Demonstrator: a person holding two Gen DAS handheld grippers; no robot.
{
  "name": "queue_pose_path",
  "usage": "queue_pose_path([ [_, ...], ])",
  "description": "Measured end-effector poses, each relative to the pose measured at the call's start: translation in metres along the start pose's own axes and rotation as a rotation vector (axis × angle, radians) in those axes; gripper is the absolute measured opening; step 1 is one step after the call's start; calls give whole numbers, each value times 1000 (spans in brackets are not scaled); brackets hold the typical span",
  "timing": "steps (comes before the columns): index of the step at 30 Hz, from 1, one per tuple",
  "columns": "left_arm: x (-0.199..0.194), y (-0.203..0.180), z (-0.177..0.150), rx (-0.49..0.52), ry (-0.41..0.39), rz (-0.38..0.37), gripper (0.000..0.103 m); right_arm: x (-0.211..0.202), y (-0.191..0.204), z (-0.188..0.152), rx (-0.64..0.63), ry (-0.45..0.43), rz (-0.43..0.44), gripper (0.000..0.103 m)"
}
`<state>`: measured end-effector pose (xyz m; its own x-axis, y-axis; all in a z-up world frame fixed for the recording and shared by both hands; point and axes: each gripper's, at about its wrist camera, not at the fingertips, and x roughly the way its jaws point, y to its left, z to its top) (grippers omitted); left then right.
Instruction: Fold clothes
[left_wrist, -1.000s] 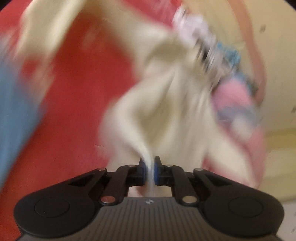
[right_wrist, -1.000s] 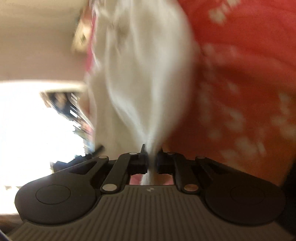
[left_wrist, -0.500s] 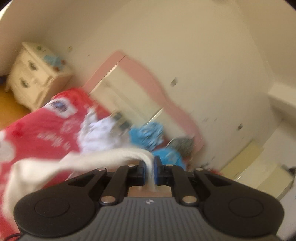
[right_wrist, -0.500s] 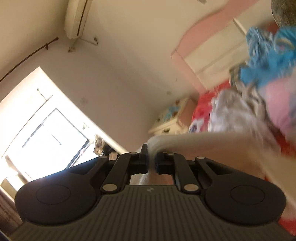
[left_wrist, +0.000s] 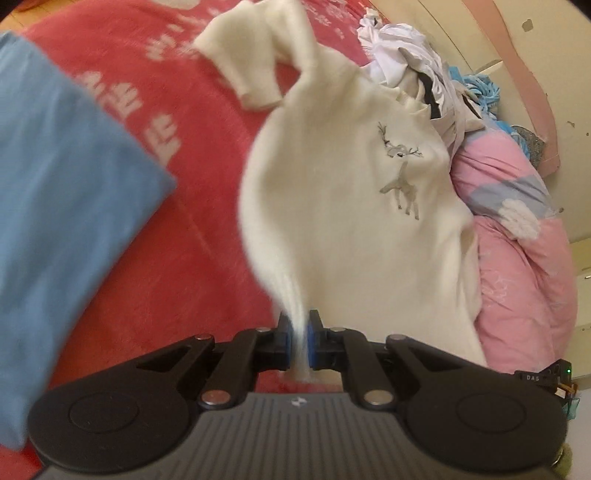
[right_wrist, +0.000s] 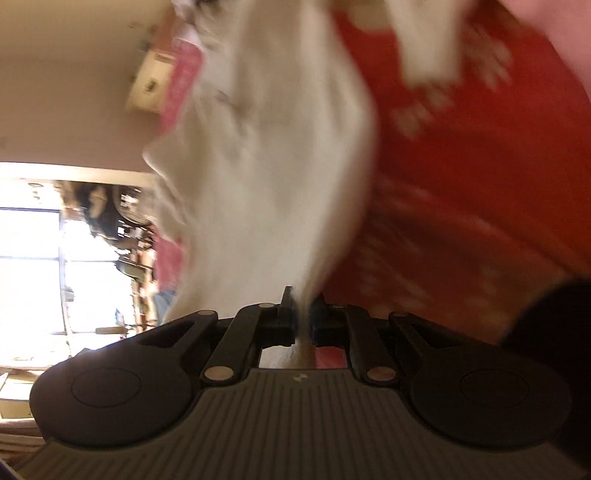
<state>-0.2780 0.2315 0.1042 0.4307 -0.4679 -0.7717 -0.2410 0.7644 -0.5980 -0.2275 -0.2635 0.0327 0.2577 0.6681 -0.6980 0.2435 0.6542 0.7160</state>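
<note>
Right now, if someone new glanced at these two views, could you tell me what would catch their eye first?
First, the cream sweater with a grey deer motif, spread across the middle of the left wrist view and pinched in the left gripper; the right gripper clamps another part of it. Beneath lies the red blanket, with a folded blue garment at the left edge. A heap of unfolded clothes sits at the upper right.
</note>
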Motion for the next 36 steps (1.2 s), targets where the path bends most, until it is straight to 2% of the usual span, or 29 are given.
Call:
queue_pose_path([
  [6,8,-5,-10,114,30,70,8,-1,4,-15,-48,32,-79,6],
  [11,31,0,-18,193,58,151,9,28,-12,-8,-52,78,-175,6],
  [15,51,8,-27,251,72,196,11,46,-6,-10,-101,95,-264,6],
  [18,45,3,-29,323,69,214,19,54,3,-12,-168,135,-367,11],
  [19,39,0,-29,346,60,227,24,53,8,-14,-195,138,-399,17],
  [21,24,-9,-29,391,28,260,27,39,20,-18,-258,112,-444,22],
  [24,0,-21,-28,459,-19,309,26,2,46,-26,-380,6,-464,23],
  [27,0,-41,-20,484,-79,283,27,-21,76,-32,-552,-104,-445,23],
  [29,13,-55,-14,492,-101,248,27,-11,92,-29,-644,-141,-425,24],
  [31,40,-63,-14,507,-80,228,27,19,104,-20,-690,-139,-384,23],
  [34,67,-58,-19,521,-39,283,26,67,107,-11,-771,-110,-389,22],
  [36,78,-51,-24,518,-24,308,25,87,101,-9,-825,-72,-424,22],
])
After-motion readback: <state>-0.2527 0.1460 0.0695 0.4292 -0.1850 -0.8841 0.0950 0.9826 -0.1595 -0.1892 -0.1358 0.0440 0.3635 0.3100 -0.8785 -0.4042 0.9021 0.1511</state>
